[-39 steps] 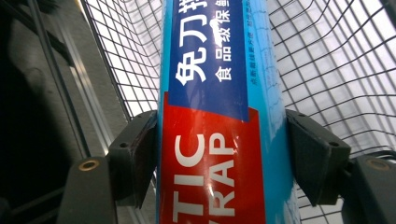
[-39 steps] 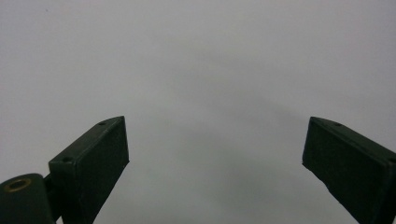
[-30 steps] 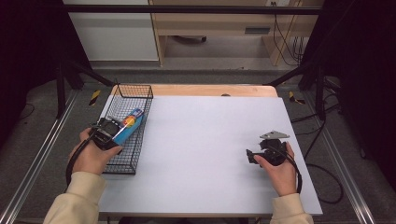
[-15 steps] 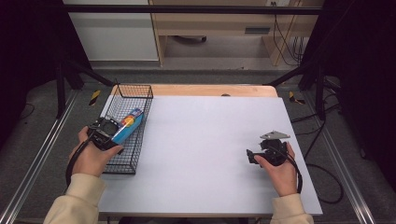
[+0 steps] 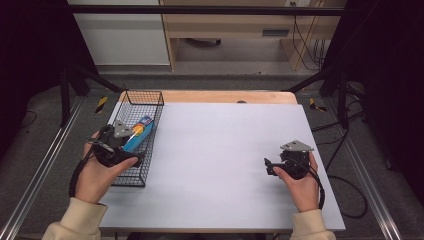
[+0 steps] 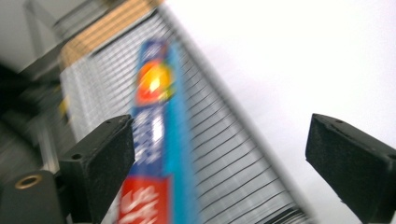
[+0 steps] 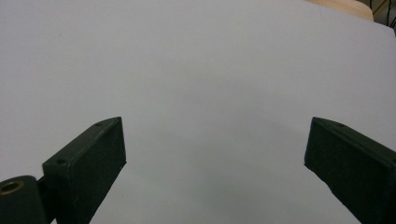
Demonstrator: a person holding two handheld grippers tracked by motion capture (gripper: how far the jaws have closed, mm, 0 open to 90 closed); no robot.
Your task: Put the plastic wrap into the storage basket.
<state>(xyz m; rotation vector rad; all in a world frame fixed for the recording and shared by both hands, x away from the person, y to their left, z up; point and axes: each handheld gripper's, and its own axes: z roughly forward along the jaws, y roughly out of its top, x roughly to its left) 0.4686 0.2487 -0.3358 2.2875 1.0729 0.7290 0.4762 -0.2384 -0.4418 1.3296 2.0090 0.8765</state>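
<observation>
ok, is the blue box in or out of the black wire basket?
In. The blue box lies inside the black wire basket, mesh walls around it.

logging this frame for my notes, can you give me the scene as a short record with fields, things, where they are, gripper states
surface: white table top with a wooden strip at the far edge
basket: black wire basket at the table's left side
item in basket: blue box with red and orange print, lying lengthwise inside
left gripper: left gripper open, over the basket, aimed at the box, holding nothing
right gripper: right gripper open, over bare table at the right, holding nothing
</observation>
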